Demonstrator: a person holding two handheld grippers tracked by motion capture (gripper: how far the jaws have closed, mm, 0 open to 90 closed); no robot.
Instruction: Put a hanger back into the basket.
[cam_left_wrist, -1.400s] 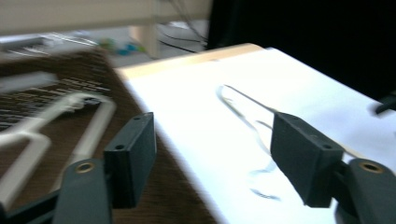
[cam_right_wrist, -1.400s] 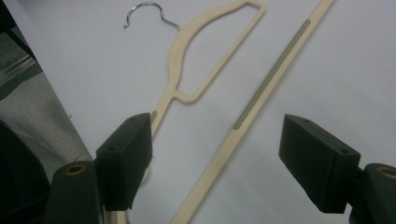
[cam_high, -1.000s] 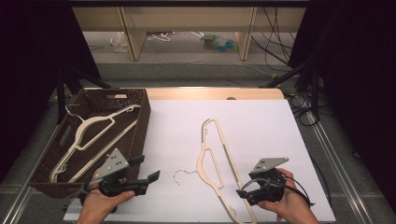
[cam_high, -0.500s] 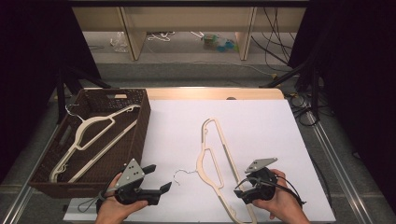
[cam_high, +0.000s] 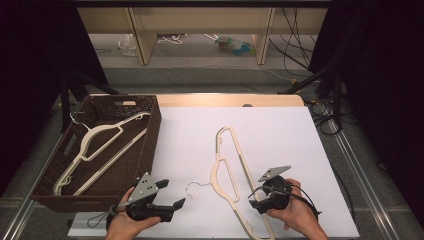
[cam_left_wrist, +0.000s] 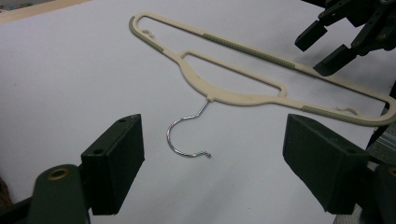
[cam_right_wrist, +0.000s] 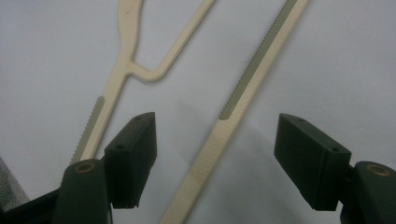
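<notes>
A cream hanger lies flat on the white table top, its metal hook pointing left. My left gripper is open just left of the hook; in the left gripper view the hook lies ahead between the wide jaws, which have just opened a little further. My right gripper is open at the hanger's near arm. Its jaws have just been closing, and the straight bar runs between them without touching the pads. A second cream hanger rests in the brown basket.
The basket stands at the table's left, close to my left hand. Past the white sheet runs a strip of bare wood. Metal rails run along both table sides. The right gripper shows far off in the left gripper view.
Both hands have come lower over the table. The left gripper moved right from the basket's corner toward the hook. The right gripper shifted slightly left onto the hanger's bar.
</notes>
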